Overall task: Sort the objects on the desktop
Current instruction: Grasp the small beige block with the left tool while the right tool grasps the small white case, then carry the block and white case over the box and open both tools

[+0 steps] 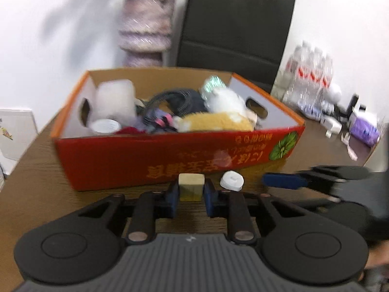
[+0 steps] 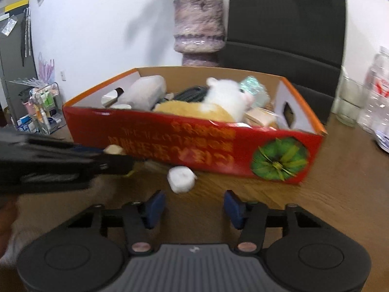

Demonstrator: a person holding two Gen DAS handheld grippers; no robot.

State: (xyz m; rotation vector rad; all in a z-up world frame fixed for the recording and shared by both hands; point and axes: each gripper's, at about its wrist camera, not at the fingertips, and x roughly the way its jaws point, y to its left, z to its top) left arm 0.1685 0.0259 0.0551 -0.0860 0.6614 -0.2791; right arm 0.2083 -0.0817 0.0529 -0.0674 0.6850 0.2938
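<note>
Red cardboard box (image 1: 126,160) sits on the wooden table (image 1: 31,182), open top, handle cut-outs in both end walls. Contents: yellow-and-white plush (image 1: 218,119), white roll (image 1: 114,99), black coiled cable (image 1: 175,99), other items too blurred to identify.

Left gripper (image 1: 190,194): blue pads closed against both sides of a small beige block (image 1: 190,186). Block is squeezed between the fingers, just in front of the box's near wall. From the right wrist view the same gripper (image 2: 114,157) enters from the left, with the block (image 2: 113,149) at its tip, close to the red wall; whether block touches the wall cannot be told.

Right gripper (image 2: 193,206): fingers spread wide, nothing between them, low over the table. In the left wrist view it (image 1: 279,181) shows at the right, blurred.

White cap (image 2: 181,178), round, lies on the table just beside the box's near wall, ahead of the right gripper's open fingers and near the left finger of the pair. In the left view the cap (image 1: 231,181) lies just right of the block, apart from it.

Behind the box: vase (image 2: 198,28), dark chair (image 2: 287,24). Water bottles (image 1: 308,73) at far right.
</note>
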